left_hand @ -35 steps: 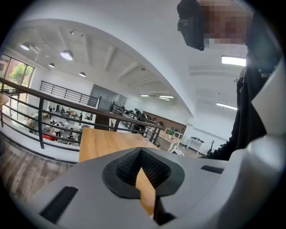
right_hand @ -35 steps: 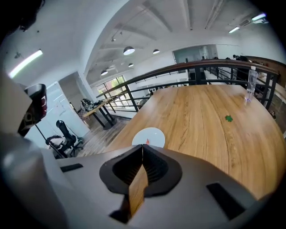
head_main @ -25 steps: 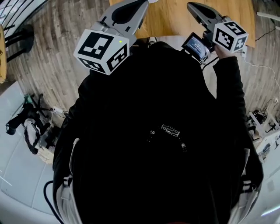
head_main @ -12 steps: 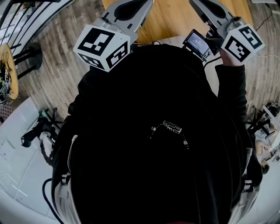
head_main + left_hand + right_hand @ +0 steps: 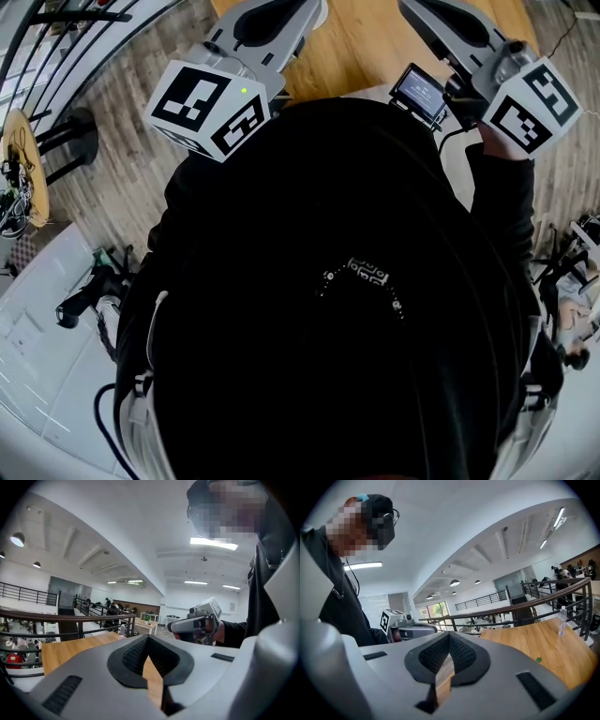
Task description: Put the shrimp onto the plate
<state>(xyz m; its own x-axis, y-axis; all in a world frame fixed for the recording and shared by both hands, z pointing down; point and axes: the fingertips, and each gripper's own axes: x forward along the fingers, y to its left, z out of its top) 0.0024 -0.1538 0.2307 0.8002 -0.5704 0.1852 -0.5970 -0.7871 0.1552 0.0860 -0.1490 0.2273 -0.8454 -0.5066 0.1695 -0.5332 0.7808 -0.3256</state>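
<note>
Wooden table (image 5: 366, 42) ahead; left hand-held gripper (image 5: 147, 638), right hand-held gripper (image 5: 449, 635) held chest-high, jaws together, empty.

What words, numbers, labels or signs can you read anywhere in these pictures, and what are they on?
None can be read.
Left marker cube and right marker cube: black-and-white square patterns, no letters.
Small screen beside the right marker cube: too small.
Print on the black top: blurred.
Wall sign: too small.
</note>
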